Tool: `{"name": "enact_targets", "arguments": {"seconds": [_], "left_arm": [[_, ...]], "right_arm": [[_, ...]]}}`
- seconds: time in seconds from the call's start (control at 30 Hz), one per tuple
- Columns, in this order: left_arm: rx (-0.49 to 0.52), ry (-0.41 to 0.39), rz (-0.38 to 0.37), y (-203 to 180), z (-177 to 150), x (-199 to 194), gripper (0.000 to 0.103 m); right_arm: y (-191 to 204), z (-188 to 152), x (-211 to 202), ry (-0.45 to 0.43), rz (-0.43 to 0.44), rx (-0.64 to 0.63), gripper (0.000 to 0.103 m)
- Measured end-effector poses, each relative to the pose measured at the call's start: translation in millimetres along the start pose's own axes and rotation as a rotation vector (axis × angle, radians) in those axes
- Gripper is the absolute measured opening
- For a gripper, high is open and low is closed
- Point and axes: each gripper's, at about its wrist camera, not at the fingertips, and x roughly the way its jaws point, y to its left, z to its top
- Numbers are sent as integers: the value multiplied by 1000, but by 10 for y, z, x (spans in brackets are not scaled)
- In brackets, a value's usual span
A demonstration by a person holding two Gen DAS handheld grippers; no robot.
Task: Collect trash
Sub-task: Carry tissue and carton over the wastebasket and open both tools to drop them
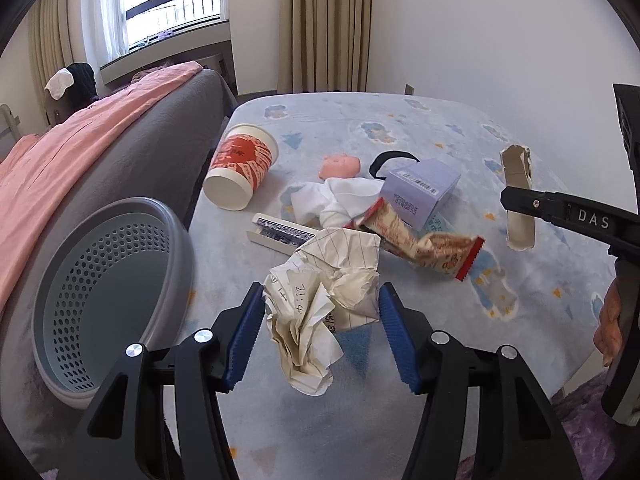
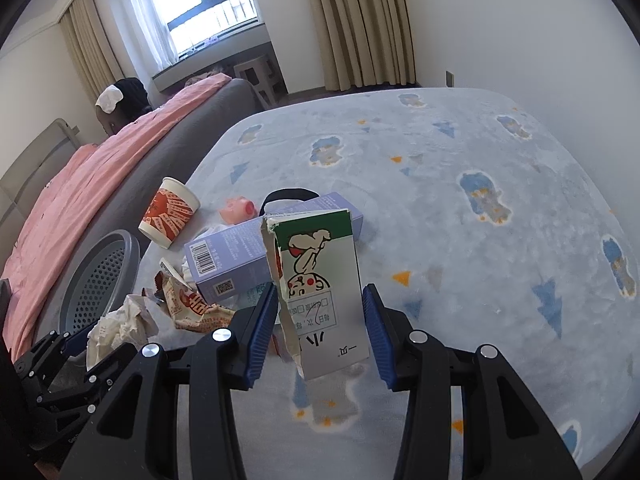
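Observation:
My left gripper (image 1: 322, 316) is shut on a crumpled lined paper (image 1: 324, 300) and holds it above the table, right of the grey perforated bin (image 1: 108, 292). My right gripper (image 2: 320, 320) is shut on a torn green-and-white carton (image 2: 320, 288); the carton also shows in the left wrist view (image 1: 518, 196). On the table lie a red-and-white paper cup (image 1: 242, 168), a purple box (image 1: 422, 192), a snack wrapper (image 1: 420, 244), white tissue (image 1: 336, 200), a pink toy (image 1: 340, 166) and a small flat pack (image 1: 276, 234).
The table has a light blue patterned cloth (image 2: 460, 208). A grey sofa with a pink blanket (image 1: 80, 152) runs along the left, just behind the bin. A black loop (image 1: 390, 160) lies behind the purple box. White wall and curtains stand at the back.

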Motion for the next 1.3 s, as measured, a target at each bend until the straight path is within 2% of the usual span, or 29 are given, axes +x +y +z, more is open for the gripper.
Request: {"name": "enact_targets", "arguments": {"seconds": [0.37,0.53,0.73,0.87,1.1,1.3], "left_arm": [[-47,-62,47,362,116,-272,57],[-81,-84,111,673,159,-384,57],[-119,-114,229,1160,213,-523,57],[-183,-101,290,1490,213,-496,57],[-280,-67,330,1929,91,-412,57],[-326,-42,359,2133,5,-367,57]], "right_arm": [[401,85,-31,-21,61,-32,43],[704,136,-4,-21,96,-76,43],[1185,210,54,-17,166,-143,43],[1561,259,172,8,219,-194,43],[2208,347,404,50,307,-312,43],[2688,307,704,117,380,-406,44]]}}
